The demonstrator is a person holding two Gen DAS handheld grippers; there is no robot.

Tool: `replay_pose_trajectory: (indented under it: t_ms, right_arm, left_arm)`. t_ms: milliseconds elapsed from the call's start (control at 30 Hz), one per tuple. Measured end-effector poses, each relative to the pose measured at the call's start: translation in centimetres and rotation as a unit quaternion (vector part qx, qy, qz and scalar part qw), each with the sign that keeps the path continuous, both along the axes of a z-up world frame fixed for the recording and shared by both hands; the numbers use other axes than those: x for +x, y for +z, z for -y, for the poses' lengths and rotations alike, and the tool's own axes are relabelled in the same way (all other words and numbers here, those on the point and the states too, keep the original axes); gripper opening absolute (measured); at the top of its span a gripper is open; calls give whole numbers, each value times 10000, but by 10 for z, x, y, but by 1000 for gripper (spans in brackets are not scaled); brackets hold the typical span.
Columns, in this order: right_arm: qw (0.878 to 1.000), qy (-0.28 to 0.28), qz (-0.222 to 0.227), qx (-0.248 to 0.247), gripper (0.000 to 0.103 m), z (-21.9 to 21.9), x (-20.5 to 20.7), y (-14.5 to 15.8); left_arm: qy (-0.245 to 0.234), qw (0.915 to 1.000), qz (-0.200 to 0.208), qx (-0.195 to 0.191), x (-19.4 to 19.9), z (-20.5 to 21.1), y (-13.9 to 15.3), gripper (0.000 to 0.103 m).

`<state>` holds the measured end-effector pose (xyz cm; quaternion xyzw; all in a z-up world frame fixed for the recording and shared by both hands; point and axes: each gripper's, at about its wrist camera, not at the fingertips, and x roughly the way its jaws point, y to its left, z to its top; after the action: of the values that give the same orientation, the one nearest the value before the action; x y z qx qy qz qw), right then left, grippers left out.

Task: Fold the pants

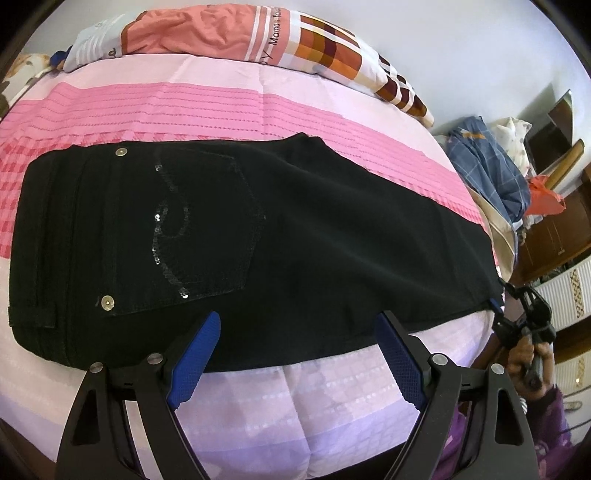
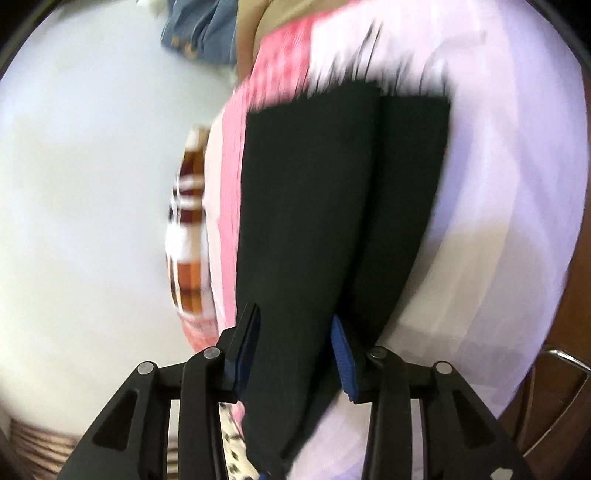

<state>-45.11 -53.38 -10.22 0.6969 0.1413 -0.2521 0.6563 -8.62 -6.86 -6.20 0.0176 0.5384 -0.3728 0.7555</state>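
Note:
Black pants (image 1: 258,236) lie flat across the pink bed, waistband at the left, a sequined back pocket (image 1: 207,229) facing up, legs running to the right. My left gripper (image 1: 299,332) is open and empty, just above the pants' near edge. My right gripper (image 1: 495,304) shows at the far right of the left wrist view, at the leg end. In the right wrist view, which is blurred, my right gripper (image 2: 295,325) has the black pants (image 2: 332,206) between its fingers and holds the fabric.
The bed has a pink and lilac striped sheet (image 1: 258,107). A folded quilt (image 1: 258,33) lies along the far edge. Piled clothes (image 1: 491,166) and wooden furniture (image 1: 554,236) stand to the right of the bed.

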Motion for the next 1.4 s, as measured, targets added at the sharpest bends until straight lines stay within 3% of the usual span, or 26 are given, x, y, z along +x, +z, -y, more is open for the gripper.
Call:
replay_pose_trajectory:
  t_ms: [100,167,233,433,533,667,800,1000,1067,1133,1200,1267,1400]
  right_arm:
    - [10000,-52,67,-24,36,16,-11,1]
    - [9998,87,-110,-125,13,19,-10,2]
    - [9987,258,-376,-232,6,20,-7,5]
    - [9934,586,-805,-567,4,8,-6,33]
    - [9927,561,-1000,-377,4,13,-15,19]
    - [9951,438,-844,-275,2,14,-21,13]
    - [9991,172,-357,134,3,14,-35,2]
    - [9987,-163,-383,286,22,-7,-40,20]
    - [9988,318,-354,141,22,-27,-16,34]
    - [9917,1235,-345,-87,25,-54,30,46]
    - [9726,2324,-48,-47,35,-88,87,47]
    - [9531,3019,196,10,50,-121,132,41]
    - [9139,4058,98,-7,53,-171,196,22]
  left_arm:
    - [-16,10000,-41,5,-1,2,-2,86]
    - [-33,10000,-71,24,-2,5,-3,86]
    - [-80,9999,-79,80,-2,8,-4,86]
    - [-137,9998,72,151,-5,10,4,86]
    - [-107,9997,171,155,-4,8,5,86]
    - [-29,9997,94,224,-1,5,0,86]
    - [50,9996,164,209,1,1,-2,86]
    - [313,9990,290,141,9,-21,5,86]
    - [435,9986,279,-98,12,-39,11,86]
    - [527,9981,187,-268,13,-51,14,86]
    - [604,9971,54,-464,11,-64,15,86]
    - [694,9964,-49,-489,8,-74,11,86]
    - [1031,9938,-128,-405,8,-95,1,84]
